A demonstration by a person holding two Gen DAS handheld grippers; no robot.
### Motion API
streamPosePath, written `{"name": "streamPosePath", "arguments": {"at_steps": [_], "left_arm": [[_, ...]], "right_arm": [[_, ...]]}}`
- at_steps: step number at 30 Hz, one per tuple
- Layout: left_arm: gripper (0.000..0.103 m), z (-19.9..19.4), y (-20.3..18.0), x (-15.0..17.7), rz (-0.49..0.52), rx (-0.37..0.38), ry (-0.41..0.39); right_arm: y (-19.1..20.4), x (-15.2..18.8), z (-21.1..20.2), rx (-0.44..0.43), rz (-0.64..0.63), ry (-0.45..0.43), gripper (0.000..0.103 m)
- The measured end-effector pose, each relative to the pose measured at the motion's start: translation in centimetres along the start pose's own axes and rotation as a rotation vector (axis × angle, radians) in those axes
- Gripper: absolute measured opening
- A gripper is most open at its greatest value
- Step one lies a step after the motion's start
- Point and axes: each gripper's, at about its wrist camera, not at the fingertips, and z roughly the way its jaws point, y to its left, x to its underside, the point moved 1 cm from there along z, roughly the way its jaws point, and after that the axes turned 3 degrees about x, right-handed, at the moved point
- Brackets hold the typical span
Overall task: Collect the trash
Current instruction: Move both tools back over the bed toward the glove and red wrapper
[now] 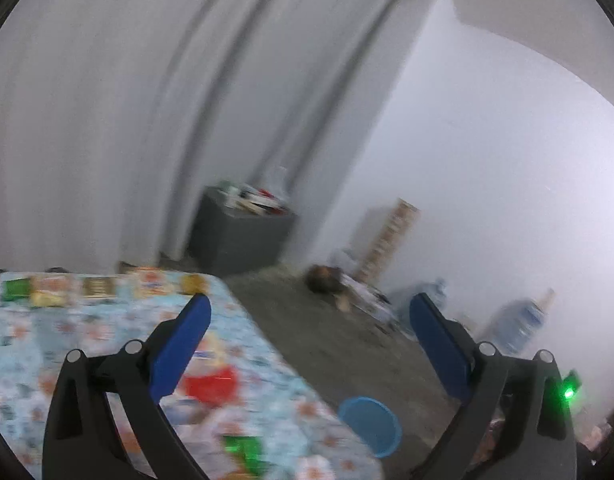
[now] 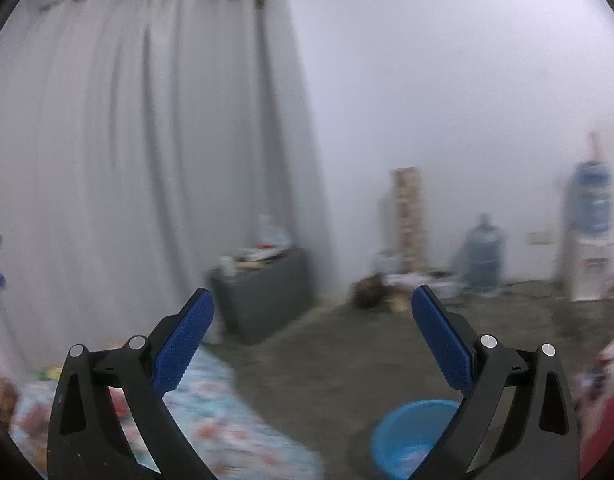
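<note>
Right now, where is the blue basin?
The blue basin sits on the floor just off the patterned table's near right corner; in the right wrist view it shows low, between the open fingers.

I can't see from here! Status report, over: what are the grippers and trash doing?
Left gripper open, empty. Right gripper open, empty. Wrappers on table; blue basin on floor. Nothing blocking.

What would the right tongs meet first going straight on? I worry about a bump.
Probably nothing close: the right tongs stand open and empty over bare floor. Farther on, roughly, the grey cabinet, though depth is unclear.
</note>
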Motion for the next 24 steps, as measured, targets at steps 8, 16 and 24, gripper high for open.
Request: {"name": "streamPosePath", "arguments": {"at_steps": [8,16,24], "left_arm": [[0.097,-0.8,9.3,2.7,-0.131,-0.138,0.112],[0.097,1.1,15.4,4.3,-0.237,-0.119,0.216],[0.092,3.1,16.5,6.1,-0.241,-0.088,0.278]], "right_arm": [[5.1,0.2,5.5,-0.335,0.092,0.304,0.095],[10.5,2.8,10.1,-0.543,0.115,0.646,0.093],[18.9,3.4,8.3,-0.646,-0.004,0.751,0.085]]}}
